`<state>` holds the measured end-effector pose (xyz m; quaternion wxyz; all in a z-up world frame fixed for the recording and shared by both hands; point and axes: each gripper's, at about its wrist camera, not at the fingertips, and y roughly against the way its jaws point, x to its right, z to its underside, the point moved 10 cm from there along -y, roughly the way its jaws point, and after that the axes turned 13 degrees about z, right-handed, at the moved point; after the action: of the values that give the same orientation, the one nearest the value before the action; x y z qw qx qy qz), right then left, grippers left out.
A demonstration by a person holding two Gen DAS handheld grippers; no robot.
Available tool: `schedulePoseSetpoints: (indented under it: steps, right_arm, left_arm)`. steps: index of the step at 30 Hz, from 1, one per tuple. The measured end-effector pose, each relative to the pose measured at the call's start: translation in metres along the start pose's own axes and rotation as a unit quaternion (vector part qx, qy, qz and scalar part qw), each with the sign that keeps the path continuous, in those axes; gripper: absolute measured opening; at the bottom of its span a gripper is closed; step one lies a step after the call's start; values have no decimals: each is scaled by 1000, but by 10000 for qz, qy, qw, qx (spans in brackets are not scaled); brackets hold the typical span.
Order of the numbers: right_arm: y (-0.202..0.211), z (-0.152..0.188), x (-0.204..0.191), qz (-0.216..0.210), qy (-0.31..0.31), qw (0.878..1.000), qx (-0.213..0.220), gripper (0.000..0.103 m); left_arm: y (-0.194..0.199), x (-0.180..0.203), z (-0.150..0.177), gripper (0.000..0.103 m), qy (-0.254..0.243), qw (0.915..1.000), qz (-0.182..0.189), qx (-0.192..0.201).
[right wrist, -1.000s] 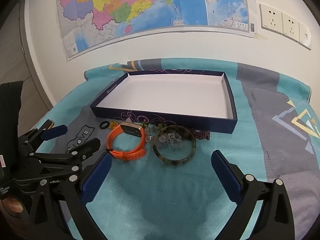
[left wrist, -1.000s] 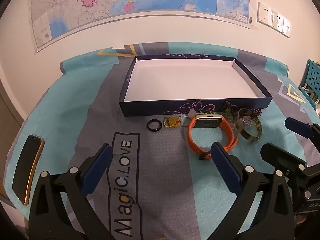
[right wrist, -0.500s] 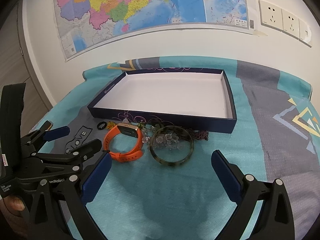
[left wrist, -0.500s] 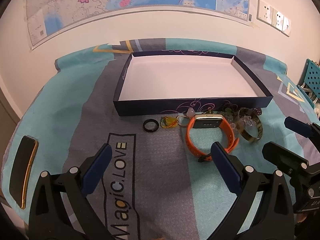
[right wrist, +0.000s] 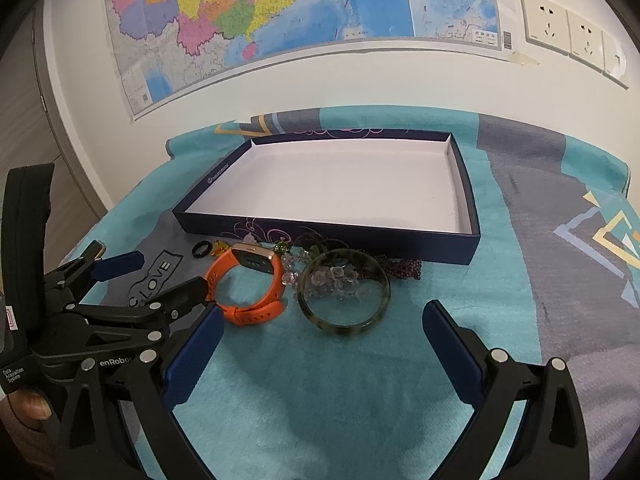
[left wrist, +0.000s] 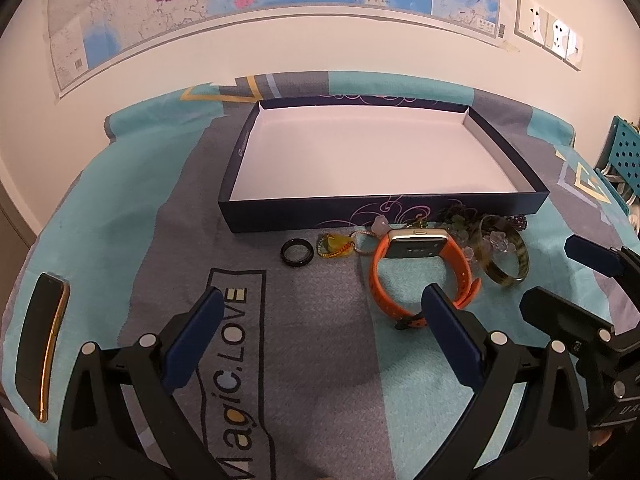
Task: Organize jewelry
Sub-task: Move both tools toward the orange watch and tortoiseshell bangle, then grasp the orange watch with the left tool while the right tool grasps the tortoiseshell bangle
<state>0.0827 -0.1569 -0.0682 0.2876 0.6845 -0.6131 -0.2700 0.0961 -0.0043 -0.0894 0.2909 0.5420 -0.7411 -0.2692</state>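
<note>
Jewelry lies in a loose row on the cloth [left wrist: 120, 216], just in front of the near wall of the dark blue box [left wrist: 304, 210], whose white floor holds nothing so far. From my left: a small black ring [left wrist: 295, 252], a yellow-green pendant [left wrist: 334, 245] on a cord, an orange watch [left wrist: 418, 268] standing on its strap with the gold case up, a cluster of clear beads [right wrist: 338, 280] lying inside a mottled green bangle [right wrist: 343, 291], and a dark red beaded strand [right wrist: 400, 269] nearest the box's right end (a few greenish beads sit behind the watch, too tangled to sort out). The watch touches the bangle's bead pile; the ring sits apart from the pendant.

My left gripper [left wrist: 318, 330] hovers over the grey patch printed "Magic.LOVE", jaws spread wide and empty, its right finger crossing in front of the watch strap. My right gripper [right wrist: 322, 342] hangs over the teal cloth in front of the bangle, jaws likewise wide apart, gripping nothing.

A dark phone [left wrist: 40, 344] with a gold edge lies at the cloth's far left. A map [right wrist: 280, 12] and wall sockets [right wrist: 568, 36] fill the wall behind.
</note>
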Motion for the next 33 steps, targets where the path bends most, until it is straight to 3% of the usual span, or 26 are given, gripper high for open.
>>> schedulePoseSetpoints:
  steps: [17,24,30,33]
  right_arm:
    - [-8,-1,5,-79,-48,9999,-108,90]
    - [-13,-1,9,-103,-109,9997,-175,86]
    - [-19,-1,19,-102,-162,9994,-280,74]
    - [-25,0,23,-127,-208,9989,-410,61]
  left_arm:
    - [-9,2,-2,97,-10,9999,69,-108]
    - [-13,3,-3,92,-37,9998,139,-148]
    - [-17,7,-4,84,-101,9993,291,-217]
    - [-21,9,-5,79,-132,9987,391,-288]
